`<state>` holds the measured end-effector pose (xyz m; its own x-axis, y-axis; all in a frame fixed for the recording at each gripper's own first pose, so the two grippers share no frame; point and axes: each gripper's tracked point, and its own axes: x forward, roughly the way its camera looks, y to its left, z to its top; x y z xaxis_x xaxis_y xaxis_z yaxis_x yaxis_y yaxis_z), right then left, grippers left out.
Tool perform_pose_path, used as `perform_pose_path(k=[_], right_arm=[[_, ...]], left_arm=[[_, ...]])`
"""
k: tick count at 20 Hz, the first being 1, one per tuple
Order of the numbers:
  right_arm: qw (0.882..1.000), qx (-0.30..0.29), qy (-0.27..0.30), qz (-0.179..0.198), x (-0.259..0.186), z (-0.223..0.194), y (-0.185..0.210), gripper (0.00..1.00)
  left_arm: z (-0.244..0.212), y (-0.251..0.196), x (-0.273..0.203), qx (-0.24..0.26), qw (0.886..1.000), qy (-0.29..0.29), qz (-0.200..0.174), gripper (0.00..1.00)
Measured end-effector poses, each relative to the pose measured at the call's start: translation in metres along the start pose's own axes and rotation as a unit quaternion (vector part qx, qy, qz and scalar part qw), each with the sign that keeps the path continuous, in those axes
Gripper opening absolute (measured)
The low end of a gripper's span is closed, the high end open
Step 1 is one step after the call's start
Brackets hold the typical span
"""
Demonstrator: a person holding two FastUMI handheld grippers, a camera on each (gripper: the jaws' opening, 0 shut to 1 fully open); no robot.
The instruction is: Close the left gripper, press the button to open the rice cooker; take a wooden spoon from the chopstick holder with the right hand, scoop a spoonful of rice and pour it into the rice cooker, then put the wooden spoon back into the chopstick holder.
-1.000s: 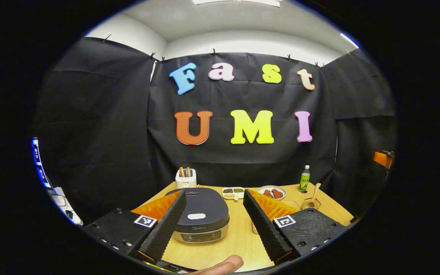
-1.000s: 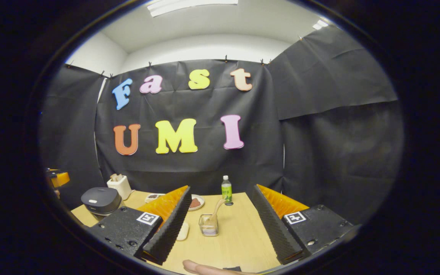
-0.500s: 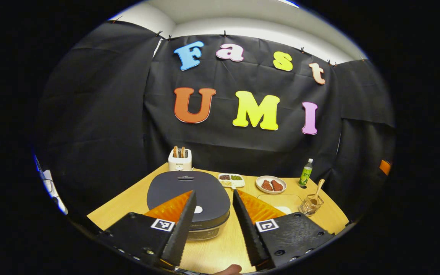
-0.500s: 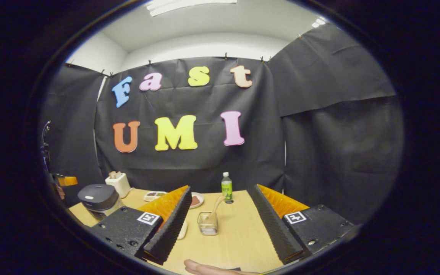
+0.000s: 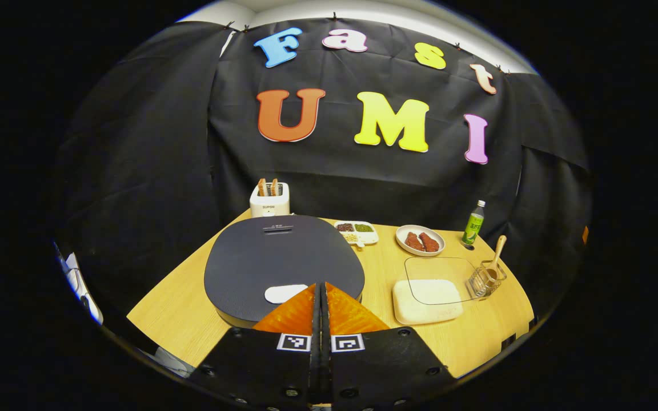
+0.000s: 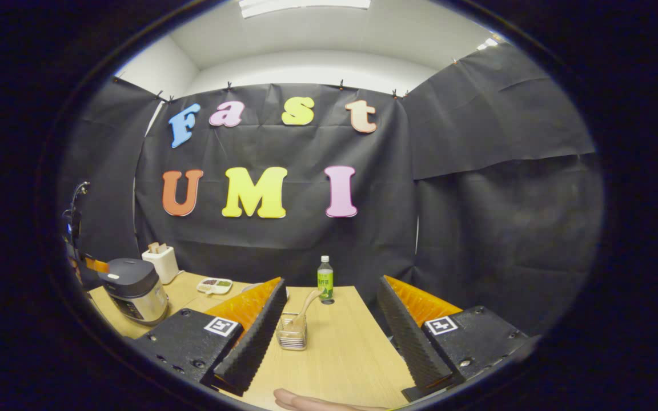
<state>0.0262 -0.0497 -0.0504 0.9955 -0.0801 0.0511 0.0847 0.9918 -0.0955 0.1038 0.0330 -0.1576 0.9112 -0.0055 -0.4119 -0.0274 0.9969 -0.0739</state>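
Ribbed fingers, left: my left hand-held gripper [image 5: 320, 288] has its fingers pressed flat together with nothing between them, so the tips make one blunt point for pushing.
Left pose: I hold it tilted down over the near edge of the rice cooker [image 5: 283, 265], tips just beside the pale button [image 5: 284, 293]; whether they touch it I cannot tell.
Lid: flat and closed, so the press is not yet done, I judge.
Right hand-held gripper: my right hand-held gripper [image 6: 329, 331] is spread wide and empty, held low and level above the bench [image 6: 340, 357], my fingertip [image 6: 300, 401] at the bottom edge.
Chopstick holder: the chopstick holder [image 6: 292, 331] sits ahead between my right fingers, nearer the left one, well placed for a straight reach.
Wooden spoon: the wooden spoon [image 6: 305, 308] stands in it, handle leaning up and right, free to grab.
Rice: the shallow tray of rice [image 5: 427, 299] lies between cooker and holder, a clear lid [image 5: 437, 277] resting partly over it.
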Motion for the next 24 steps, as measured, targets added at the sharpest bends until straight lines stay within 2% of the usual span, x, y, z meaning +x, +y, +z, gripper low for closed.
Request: perform_pose_path(k=[5,8,13,16,20,24], right_arm=[[1.0,-0.008,0.005,0.008,0.003,-0.005,0.004,1.0],[1.0,-0.006,0.013,0.011,0.006,-0.012,0.006,1.0],[1.0,-0.003,0.021,0.006,0.014,-0.022,0.006,1.0],[0.999,0.001,0.035,-0.001,0.023,-0.035,0.007,1.0],[0.998,0.014,0.058,0.005,0.027,-0.051,0.012,1.0],[0.999,-0.011,0.05,0.01,0.023,-0.048,0.015,1.0]], left_arm=[[-0.005,0.016,0.013,-0.015,0.999,0.02,0.023,0.0],[0.001,0.023,0.022,-0.017,0.999,0.013,0.028,0.0],[-0.013,0.026,0.033,-0.024,0.999,0.037,0.024,0.0],[-0.014,0.025,0.032,-0.065,0.996,0.066,0.015,0.0],[-0.022,0.026,0.036,-0.049,0.996,0.078,0.012,0.0],[-0.016,0.028,0.033,-0.046,0.997,0.063,0.016,0.0]])
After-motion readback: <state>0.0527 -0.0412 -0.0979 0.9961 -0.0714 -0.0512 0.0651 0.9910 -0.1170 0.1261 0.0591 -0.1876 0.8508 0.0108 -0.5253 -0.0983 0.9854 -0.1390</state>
